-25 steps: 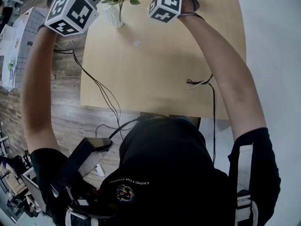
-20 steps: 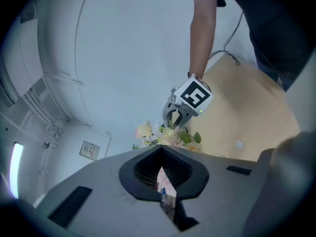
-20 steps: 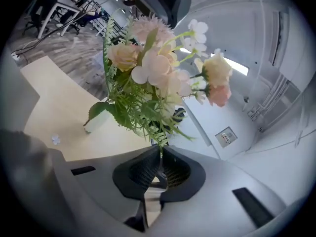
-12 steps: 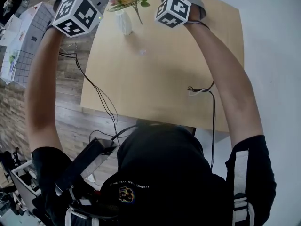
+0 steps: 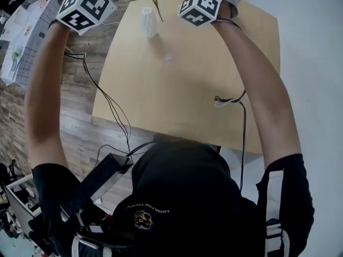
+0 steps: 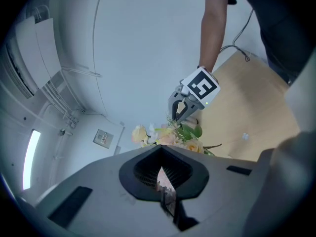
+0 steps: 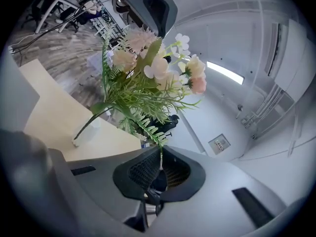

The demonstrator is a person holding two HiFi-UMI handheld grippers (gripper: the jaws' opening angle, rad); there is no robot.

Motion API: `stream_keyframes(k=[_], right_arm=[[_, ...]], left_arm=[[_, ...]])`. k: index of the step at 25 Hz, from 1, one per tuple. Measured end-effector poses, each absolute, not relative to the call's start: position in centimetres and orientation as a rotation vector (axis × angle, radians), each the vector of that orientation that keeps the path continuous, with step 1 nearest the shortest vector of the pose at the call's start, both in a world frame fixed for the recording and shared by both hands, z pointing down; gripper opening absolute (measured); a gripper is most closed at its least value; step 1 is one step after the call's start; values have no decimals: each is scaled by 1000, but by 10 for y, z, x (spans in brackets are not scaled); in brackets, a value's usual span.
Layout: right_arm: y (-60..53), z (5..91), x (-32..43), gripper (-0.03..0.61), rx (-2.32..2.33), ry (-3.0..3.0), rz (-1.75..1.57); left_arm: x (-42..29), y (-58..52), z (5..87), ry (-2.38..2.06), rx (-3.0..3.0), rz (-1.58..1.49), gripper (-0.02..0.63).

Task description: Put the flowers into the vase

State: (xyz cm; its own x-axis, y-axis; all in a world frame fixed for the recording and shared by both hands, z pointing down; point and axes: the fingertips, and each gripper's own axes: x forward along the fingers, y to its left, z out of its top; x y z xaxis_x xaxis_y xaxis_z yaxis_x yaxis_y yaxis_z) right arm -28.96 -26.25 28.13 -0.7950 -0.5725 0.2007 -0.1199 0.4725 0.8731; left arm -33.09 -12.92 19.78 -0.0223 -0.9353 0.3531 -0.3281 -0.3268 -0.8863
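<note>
Flowers (image 7: 148,78) hang above the surface (image 5: 187,79), a thin green sprig clamped in the right hand-held gripper (image 7: 159,164). Only that gripper's view shows the pinch. The left hand-held gripper (image 6: 163,179) has its jaws together, just beside the blooms. The head view shows most plainly the white vase (image 5: 150,21) upright, the main stem's lower end near its mouth.

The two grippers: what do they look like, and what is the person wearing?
The left gripper and right gripper each have a smooth grey body with a dark mesh lining, and each carries a white cube printed with black square markers. The person wears a black short-sleeved top with white sleeve stripes.
</note>
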Motion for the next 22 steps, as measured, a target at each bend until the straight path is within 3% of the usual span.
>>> stream_keyframes(k=[22], right_arm=[[-245, 253, -331, 25, 647, -2257, -1336]], left_arm=[[-366, -119, 160, 1402, -1592, -1329, 3]])
